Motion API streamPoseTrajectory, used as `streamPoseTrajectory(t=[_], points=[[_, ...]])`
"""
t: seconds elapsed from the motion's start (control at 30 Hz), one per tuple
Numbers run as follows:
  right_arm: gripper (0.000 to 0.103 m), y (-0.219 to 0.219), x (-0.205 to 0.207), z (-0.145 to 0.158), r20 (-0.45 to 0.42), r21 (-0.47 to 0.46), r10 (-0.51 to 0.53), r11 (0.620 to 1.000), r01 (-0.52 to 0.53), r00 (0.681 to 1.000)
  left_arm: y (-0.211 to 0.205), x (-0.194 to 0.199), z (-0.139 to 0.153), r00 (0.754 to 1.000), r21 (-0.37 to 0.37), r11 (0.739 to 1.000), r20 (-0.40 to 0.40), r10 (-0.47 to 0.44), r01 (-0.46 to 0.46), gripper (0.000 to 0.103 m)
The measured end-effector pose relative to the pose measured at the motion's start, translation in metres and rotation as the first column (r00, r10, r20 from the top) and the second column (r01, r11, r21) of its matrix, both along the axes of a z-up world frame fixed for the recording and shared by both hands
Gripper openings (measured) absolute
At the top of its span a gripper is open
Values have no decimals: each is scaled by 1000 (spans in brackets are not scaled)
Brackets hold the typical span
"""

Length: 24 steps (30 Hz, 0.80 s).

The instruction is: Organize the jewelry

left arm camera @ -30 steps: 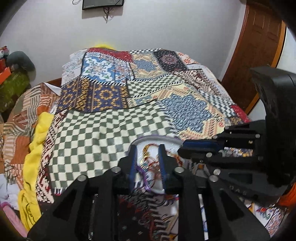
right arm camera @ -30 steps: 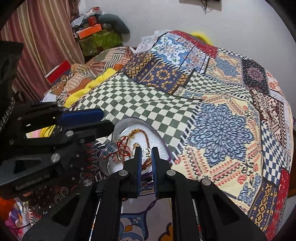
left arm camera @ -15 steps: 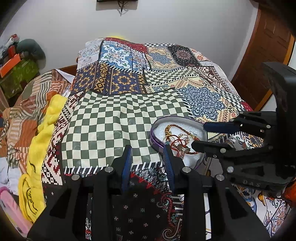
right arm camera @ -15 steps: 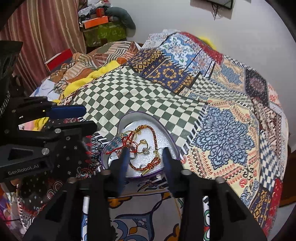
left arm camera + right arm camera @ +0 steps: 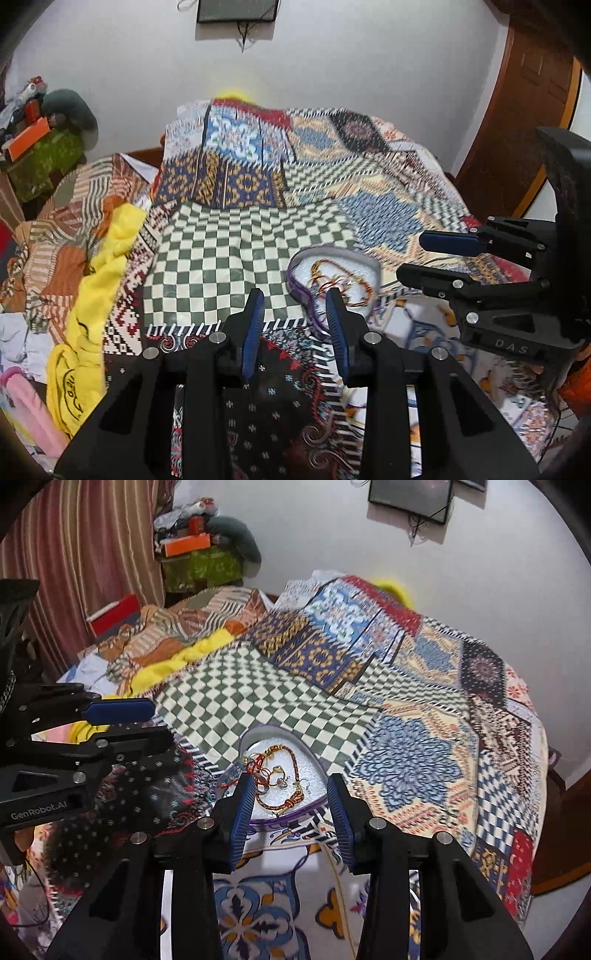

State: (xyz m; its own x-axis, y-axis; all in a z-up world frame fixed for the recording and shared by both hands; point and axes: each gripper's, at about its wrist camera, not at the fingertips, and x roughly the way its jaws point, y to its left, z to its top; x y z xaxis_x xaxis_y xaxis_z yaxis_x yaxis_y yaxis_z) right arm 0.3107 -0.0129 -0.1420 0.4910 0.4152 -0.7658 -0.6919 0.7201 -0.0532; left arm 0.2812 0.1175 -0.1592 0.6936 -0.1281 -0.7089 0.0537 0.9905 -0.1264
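Note:
A heart-shaped tin tray (image 5: 319, 775) with a purple rim lies on the patchwork bedspread; it also shows in the left wrist view (image 5: 373, 264). Inside it is a tangle of jewelry (image 5: 277, 775): red and gold cord bracelets and small rings, also seen from the left (image 5: 340, 282). My right gripper (image 5: 291, 782) is open and empty, raised just in front of the tray. My left gripper (image 5: 295, 295) is open and empty, to the tray's left. Each gripper shows in the other's view, the right one (image 5: 436, 254) and the left one (image 5: 136, 720).
The bedspread (image 5: 236, 258) covers the bed. A yellow cloth (image 5: 99, 273) and striped fabrics lie along the left side. Boxes are stacked at the far left (image 5: 37, 147). A wooden door (image 5: 517, 122) stands at the right, a white wall behind.
Both grippers have opened wide and pulled back and up from the tray. The jewelry that the fingers were among now lies loose in the tray.

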Motion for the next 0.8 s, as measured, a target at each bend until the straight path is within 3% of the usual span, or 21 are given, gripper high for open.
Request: streamPoseTrajectory(t=[0.23,0.33,0.43,0.63,0.8], points=[[37,-33,-39,66,96,122,-66,991,54,993,-14,-51,66,988,34,999,156,-4,-1,33],[37,-46,-64,98,160,191,-98,979,67,982,-23,-80,100,968,55,998,249,-9,-5,34],[37,-66,-97,133,228,298,-139,952,67,964,-32,-118,133,930,61,998,368,-7,-16,44],[37,-96,-165,179,379,457,-243,888,48,893,-52,-178,171,851,60,997,526,0,-37,51],[54,-109,-208,190,440,530,-311,847,36,842,-66,-214,183,796,59,996,604,18,-67,69]])
